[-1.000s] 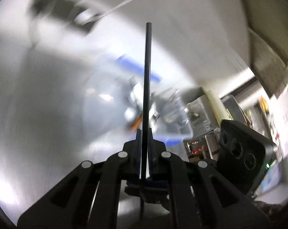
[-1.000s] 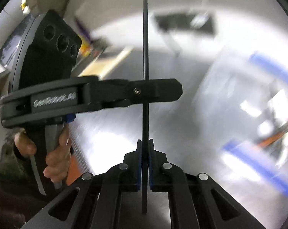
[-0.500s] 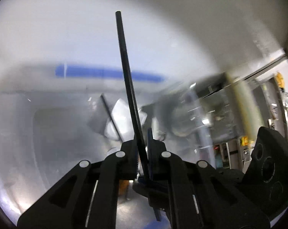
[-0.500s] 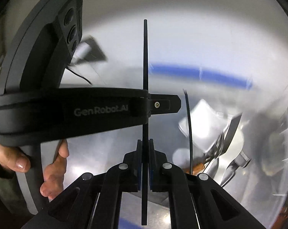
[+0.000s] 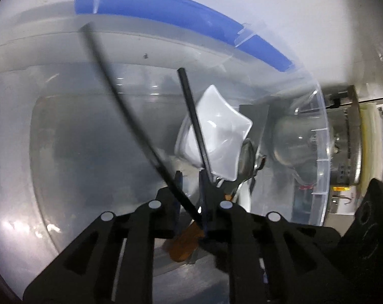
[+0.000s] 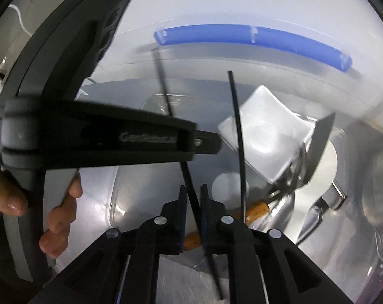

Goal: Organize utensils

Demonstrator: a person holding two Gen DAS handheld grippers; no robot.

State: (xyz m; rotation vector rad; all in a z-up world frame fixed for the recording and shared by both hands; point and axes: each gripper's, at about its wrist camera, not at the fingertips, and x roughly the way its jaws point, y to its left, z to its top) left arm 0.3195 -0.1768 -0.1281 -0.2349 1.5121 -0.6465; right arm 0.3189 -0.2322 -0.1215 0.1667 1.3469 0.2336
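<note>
- Dropping chopsticks into the clear bin (image 5: 320,126) looks like the step in hand; both tools hang over its open top, pointing steeply down.
- Left tool (image 5: 190,190): jaws are opening, and the left chopstick (image 5: 130,116) slants loose through the gap, blurred, its far end toward the upper left near the blue handle (image 5: 166,7).
- Right tool (image 6: 192,197): jaws are opening too; the right chopstick (image 6: 166,93) leans across the gap against one pad, no longer pinched.
- A third chopstick (image 5: 191,111) already stands slanted in the bin, resting over the white dish (image 5: 222,126). A wooden-handled knife (image 6: 257,207) and some metal cutlery lie beneath.
- To do this well, I judge: open both tools fully before lifting, so neither pad drags a stick back out.
- Hold each tool steady and inside the rim until its stick has slid clear.
- Risk: a long stick may tip over the wall or knock the dish, so a low release toward the bare left of the floor seems safest.
</note>
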